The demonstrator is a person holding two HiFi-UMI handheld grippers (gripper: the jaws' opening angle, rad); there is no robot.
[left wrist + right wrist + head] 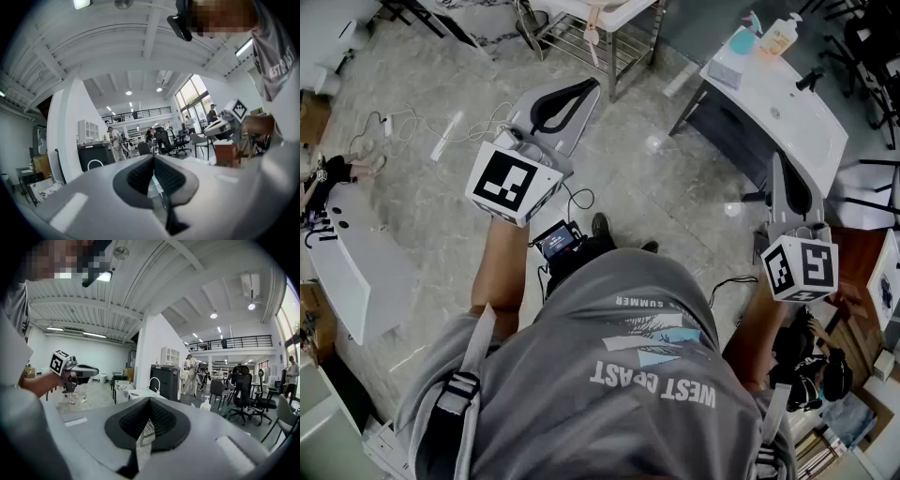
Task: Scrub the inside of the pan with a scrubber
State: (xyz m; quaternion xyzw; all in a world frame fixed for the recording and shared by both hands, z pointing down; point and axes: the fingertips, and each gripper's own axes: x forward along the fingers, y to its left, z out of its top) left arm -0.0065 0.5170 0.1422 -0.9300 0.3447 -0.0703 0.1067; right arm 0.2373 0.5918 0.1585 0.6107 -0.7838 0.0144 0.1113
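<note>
No pan shows in any view. A white sink unit stands at the upper right in the head view, with a soap bottle, a teal round thing and a grey flat pad on its far end. My left gripper is held over the floor, shut and empty; its pads meet in the left gripper view. My right gripper is beside the sink unit's near edge, also shut with nothing held. Each gripper sees the other: the right gripper, the left gripper.
A metal rack stands ahead of the left gripper. A white table lies at the left, with cables on the floor. Office chairs and people stand far off. A small screen device hangs at my chest.
</note>
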